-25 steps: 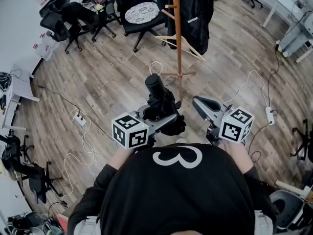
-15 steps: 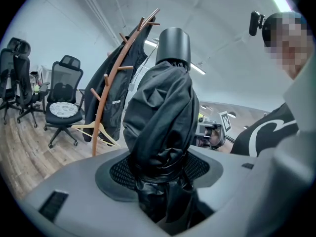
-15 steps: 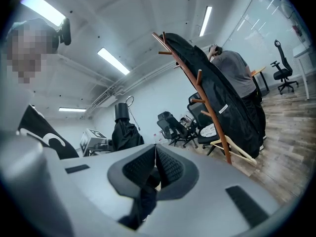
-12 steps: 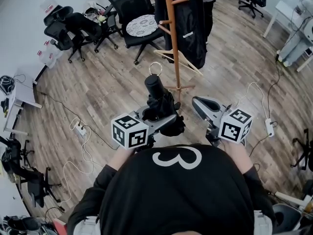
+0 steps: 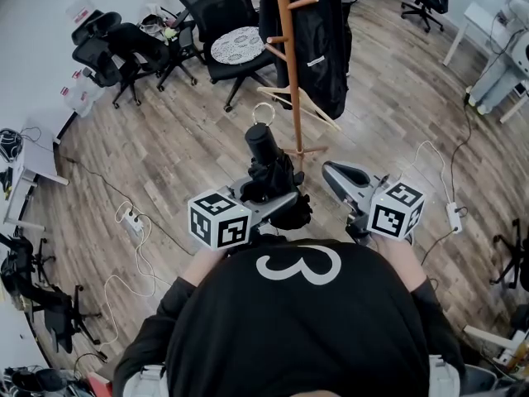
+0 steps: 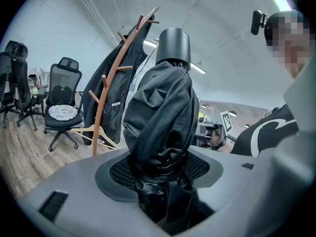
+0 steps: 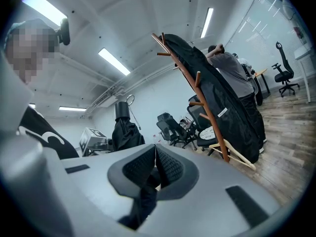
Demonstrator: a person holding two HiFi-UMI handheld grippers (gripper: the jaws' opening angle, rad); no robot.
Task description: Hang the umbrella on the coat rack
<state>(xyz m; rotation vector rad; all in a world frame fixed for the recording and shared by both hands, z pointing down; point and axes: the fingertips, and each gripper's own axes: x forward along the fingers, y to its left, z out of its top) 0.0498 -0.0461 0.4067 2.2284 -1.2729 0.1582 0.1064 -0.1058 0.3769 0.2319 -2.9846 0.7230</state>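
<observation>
I am keeping the left tool (image 5: 269,190) clamped around the bunched black fabric of the folded umbrella (image 5: 266,160), which is standing upright with its handle and thin loop (image 5: 263,113) pointing up. My right tool (image 5: 340,176) is hovering beside it, jaws pressed together on nothing. The umbrella is sitting near the coat rack (image 5: 291,64), just short of its wooden pole and not touching it. A black coat (image 5: 326,40) is draping the far side of the coat rack, and a peg (image 5: 302,2) is sticking out bare. The pickup is looking done. Lifting the loop onto a peg and releasing are, I judge, remaining.
</observation>
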